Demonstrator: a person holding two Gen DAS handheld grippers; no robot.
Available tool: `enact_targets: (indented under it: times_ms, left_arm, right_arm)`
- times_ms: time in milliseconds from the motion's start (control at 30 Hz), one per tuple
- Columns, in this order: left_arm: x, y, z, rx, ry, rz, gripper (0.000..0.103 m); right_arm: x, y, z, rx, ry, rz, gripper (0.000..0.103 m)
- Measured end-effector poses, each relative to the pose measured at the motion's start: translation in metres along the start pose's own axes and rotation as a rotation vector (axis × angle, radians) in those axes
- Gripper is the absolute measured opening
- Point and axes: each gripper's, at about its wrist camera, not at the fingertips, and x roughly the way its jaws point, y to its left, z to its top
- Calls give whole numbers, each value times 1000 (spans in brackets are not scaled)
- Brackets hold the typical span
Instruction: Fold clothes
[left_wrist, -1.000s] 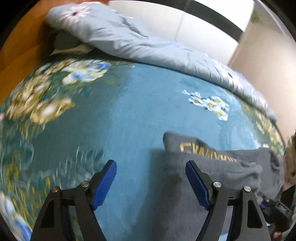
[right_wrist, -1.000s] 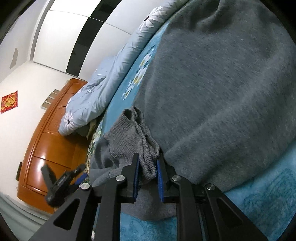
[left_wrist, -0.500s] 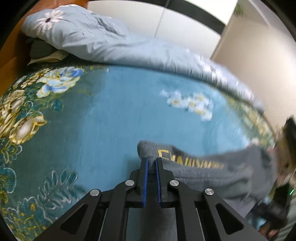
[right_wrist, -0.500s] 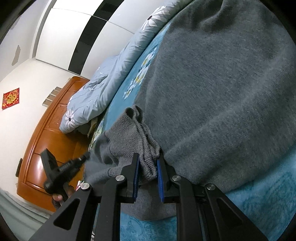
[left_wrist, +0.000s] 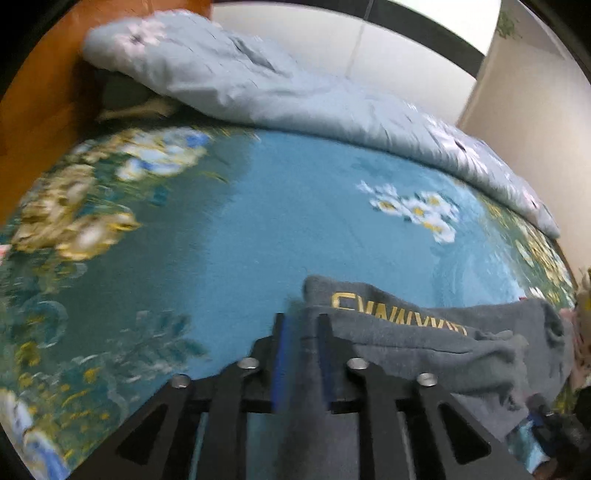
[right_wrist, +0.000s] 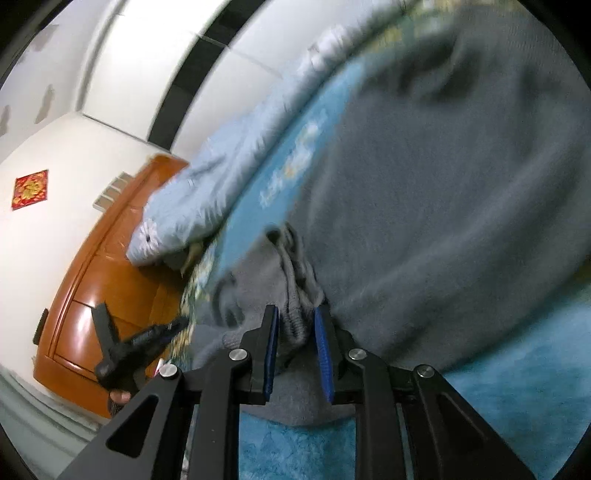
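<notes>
While both of my grippers hold cloth, the grey sweatshirt (left_wrist: 424, 343) lies bunched at the near right of the bed (left_wrist: 295, 221), its gold lettering facing up and partly covered by a fold. My left gripper (left_wrist: 301, 354) has its jaws closed to a narrow gap with the sweatshirt's left edge between them; I judge I hold it there to steer that side. My right gripper (right_wrist: 295, 343) has its jaws pinching the ribbed cuff (right_wrist: 295, 295), with a little gap showing, probably so the sleeve can be carried across the body.

In the right wrist view the grey cloth fills most of the picture, so I cannot tell where its far edge ends. The blue blanket beyond the lettering is bare, with open room toward the far side up to the pale quilt (left_wrist: 295, 92). The wooden headboard (right_wrist: 110, 295) closes off the left. Motion blur keeps me from reading the folds exactly.
</notes>
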Motion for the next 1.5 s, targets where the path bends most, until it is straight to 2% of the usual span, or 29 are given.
enact_targets:
  times_ms: [33, 100, 233, 300, 433, 533, 600, 667, 933, 1100, 1167, 1233, 1333, 1500]
  left_arm:
    - [-6, -4, -4, -1, -8, -15, 42]
    - [-15, -16, -13, 1, -13, -58, 46]
    - [-17, -79, -35, 142, 39, -180, 47]
    - [-15, -115, -46, 224, 62, -243, 50]
    - [-5, -165, -66, 322, 131, -334, 54]
    - [13, -186, -83, 364, 209, -325, 57]
    - [27, -186, -90, 351, 250, -320, 60]
    - [27, -181, -90, 332, 247, -328, 61]
    - [-15, -129, -66, 256, 161, -340, 64]
    - [-34, -76, -55, 168, 104, -273, 65]
    - [-41, -50, -53, 113, 83, -256, 65]
    - [-46, -27, -50, 66, 71, -253, 65]
    - [-51, -3, -48, 14, 51, -241, 65]
    - [-53, 28, -49, -55, 38, -247, 66]
  right_arm:
    - [-15, -2, 8, -4, -49, -17, 33]
    - [-45, -18, 16, 50, -156, -83, 41]
    - [-93, -65, 18, 222, -313, -194, 42]
    - [-104, -86, 16, 310, -340, -211, 50]
    - [-105, -108, 15, 402, -347, -150, 52]
    - [-100, -107, 21, 392, -350, -110, 56]
    - [-94, -104, 28, 382, -338, -104, 58]
    - [-88, -104, 34, 382, -329, -119, 58]
    - [-72, -104, 56, 380, -296, -156, 58]
    - [-76, -90, 57, 370, -331, -156, 60]
    - [-77, -78, 61, 326, -339, -178, 53]
    - [-78, -62, 64, 270, -350, -189, 29]
    - [-77, -28, 69, 178, -356, -207, 26]
    - [-67, 59, 60, -86, -346, -211, 26]
